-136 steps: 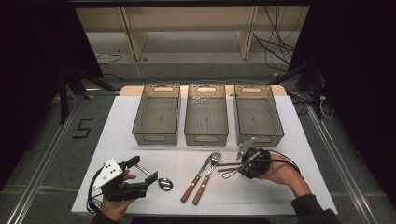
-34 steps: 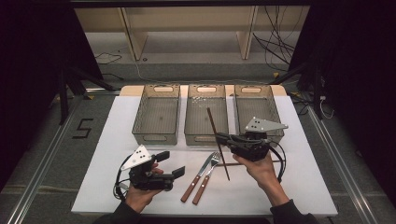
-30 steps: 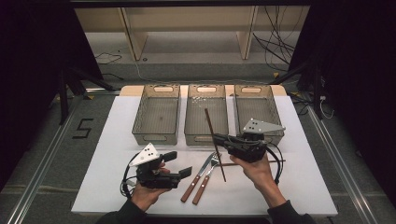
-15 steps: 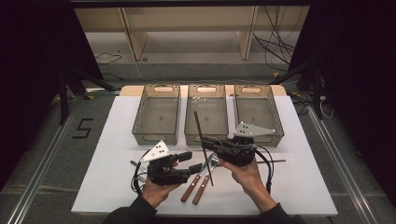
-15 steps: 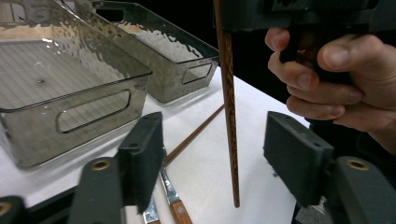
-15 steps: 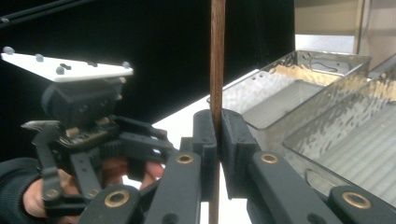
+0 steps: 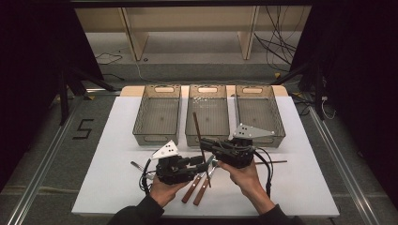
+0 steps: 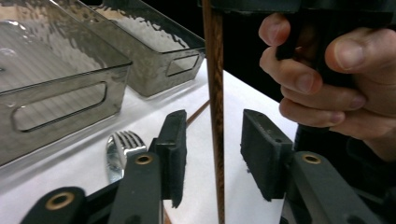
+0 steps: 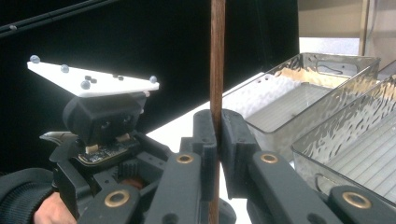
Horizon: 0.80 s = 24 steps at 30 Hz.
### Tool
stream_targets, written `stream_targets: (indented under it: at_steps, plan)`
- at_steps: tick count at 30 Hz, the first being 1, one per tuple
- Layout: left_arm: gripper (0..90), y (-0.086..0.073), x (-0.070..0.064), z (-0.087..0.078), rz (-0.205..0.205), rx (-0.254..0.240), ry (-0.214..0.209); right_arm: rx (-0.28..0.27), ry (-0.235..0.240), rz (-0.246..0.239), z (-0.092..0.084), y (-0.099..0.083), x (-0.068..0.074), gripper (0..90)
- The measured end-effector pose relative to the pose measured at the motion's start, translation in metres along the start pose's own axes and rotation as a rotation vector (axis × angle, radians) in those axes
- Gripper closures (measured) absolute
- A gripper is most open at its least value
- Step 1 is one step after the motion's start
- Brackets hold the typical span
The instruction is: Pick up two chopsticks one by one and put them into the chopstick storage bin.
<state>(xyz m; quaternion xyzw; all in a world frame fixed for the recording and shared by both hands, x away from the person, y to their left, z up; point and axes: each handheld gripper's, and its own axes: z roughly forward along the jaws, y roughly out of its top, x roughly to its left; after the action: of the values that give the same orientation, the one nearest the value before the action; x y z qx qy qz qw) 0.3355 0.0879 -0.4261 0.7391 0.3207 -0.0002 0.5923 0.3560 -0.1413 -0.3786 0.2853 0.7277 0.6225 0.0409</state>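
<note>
R gripper (image 7: pixel 206 146) clamps chopstick (image 7: pixel 199 140) upright, near worktop's front edge | L gripper (image 7: pixel 202 161) moved in from the left; jaws just closing, stick between pads (image 8: pixel 173 154), untouched | judged: handover to L starting; fork (image 7: pixel 206 176) waits below.

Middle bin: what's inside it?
The middle bin holds a few small pale specks near its far end; what they are is unclear. A chopstick crosses in front, covering a thin strip.

A lab recording bay is being shown: a white table (image 7: pixel 117 187) is being ringed by black curtains (image 7: pixel 33 70), floor rails (image 7: pixel 42 159) and loose cables (image 7: pixel 281 47).
</note>
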Motion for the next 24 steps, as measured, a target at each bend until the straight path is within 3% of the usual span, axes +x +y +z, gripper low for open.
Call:
stream_targets:
  at_steps: [16, 24]
  plan:
    - [82.1, 0.0021, 0.0032, 0.0001, -0.019, -0.016, -0.019, -0.019, -0.001, -0.003, -0.0003, -0.0022, -0.0006, 85.6]
    - [84.9, 0.0049, 0.0026, -0.0021, -0.031, -0.006, -0.007, -0.033, -0.006, -0.014, -0.0029, -0.0031, -0.0003, 83.4]
